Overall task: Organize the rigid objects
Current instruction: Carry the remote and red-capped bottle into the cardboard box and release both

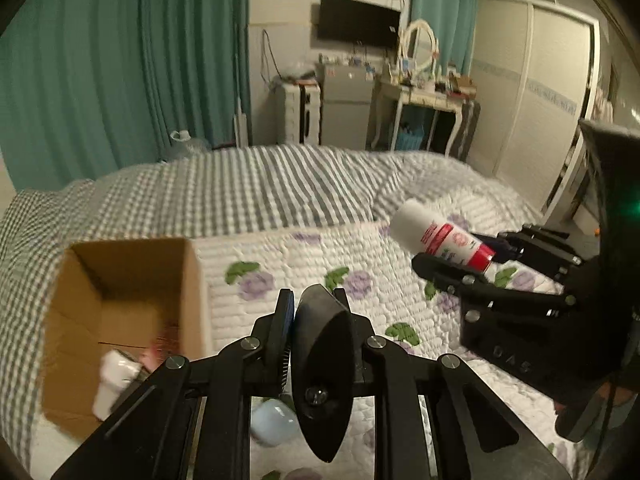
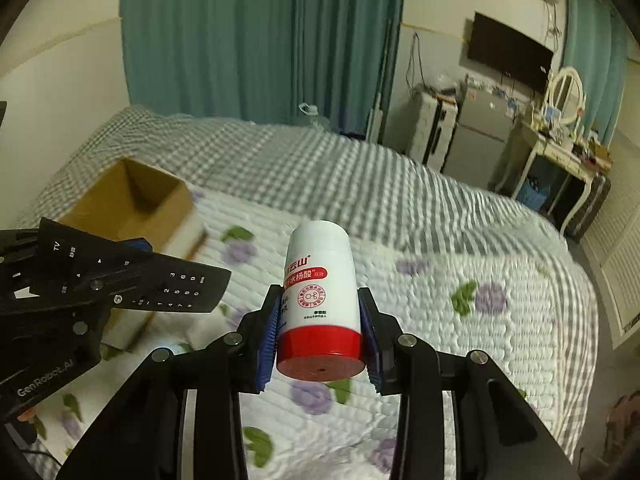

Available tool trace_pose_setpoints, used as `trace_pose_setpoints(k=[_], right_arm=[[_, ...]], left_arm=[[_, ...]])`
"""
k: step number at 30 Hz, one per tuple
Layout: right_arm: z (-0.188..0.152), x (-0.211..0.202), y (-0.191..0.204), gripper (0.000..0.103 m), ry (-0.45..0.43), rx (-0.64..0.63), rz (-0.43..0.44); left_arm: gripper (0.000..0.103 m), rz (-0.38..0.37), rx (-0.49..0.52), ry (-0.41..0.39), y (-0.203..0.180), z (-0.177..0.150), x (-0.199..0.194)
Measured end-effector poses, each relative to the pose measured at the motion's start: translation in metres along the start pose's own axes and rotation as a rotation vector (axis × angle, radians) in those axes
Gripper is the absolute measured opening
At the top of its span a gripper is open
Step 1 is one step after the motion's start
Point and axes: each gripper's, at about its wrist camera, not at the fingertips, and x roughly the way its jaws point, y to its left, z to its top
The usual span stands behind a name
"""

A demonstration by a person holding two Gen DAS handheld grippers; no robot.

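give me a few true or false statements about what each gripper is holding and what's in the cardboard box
1. The right gripper is shut on a white bottle with a red cap. True.
2. The left gripper is open with nothing in it. False: it is shut on a black remote control, whose number keys show in the right wrist view.
3. The cardboard box lies on the bed with its open side showing. True.
4. The cardboard box holds nothing. False: a white item and something pink lie inside.
5. The bottle rests on the floral quilt. False: it is held in the air above the quilt.
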Motion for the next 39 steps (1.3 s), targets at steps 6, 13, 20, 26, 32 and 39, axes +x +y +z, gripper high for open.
trace_pose_setpoints(k=[6, 13, 20, 26, 32, 39], right_arm=[[0.029, -0.025, 0.056, 0.036, -0.051, -0.061, 0.035], [0.056, -0.013, 0.132, 0.036, -0.071, -0.135, 0.109], [0.066, 0.033, 0.184, 0.036, -0.033, -0.158, 0.153], [0.066, 0.077, 0.203, 0.036, 0.015, -0.145, 0.160], [0.063, 0.116, 0.210, 0.036, 0.059, -0.154, 0.153], [0.063, 0.132, 0.205, 0.036, 0.060, -0.129, 0.170]], left_arm=[[0.019, 0.033, -0.035, -0.072, 0.045, 0.005, -0.048], [0.019, 0.096, -0.084, -0.090, 0.106, -0.003, -0.067], [0.019, 0.137, -0.152, -0.041, 0.162, -0.029, -0.047], [0.019, 0.145, -0.177, 0.012, 0.185, -0.045, -0.015], [0.019, 0.146, -0.190, 0.060, 0.196, -0.053, 0.013], [0.019, 0.144, -0.173, 0.060, 0.194, -0.054, 0.026]])
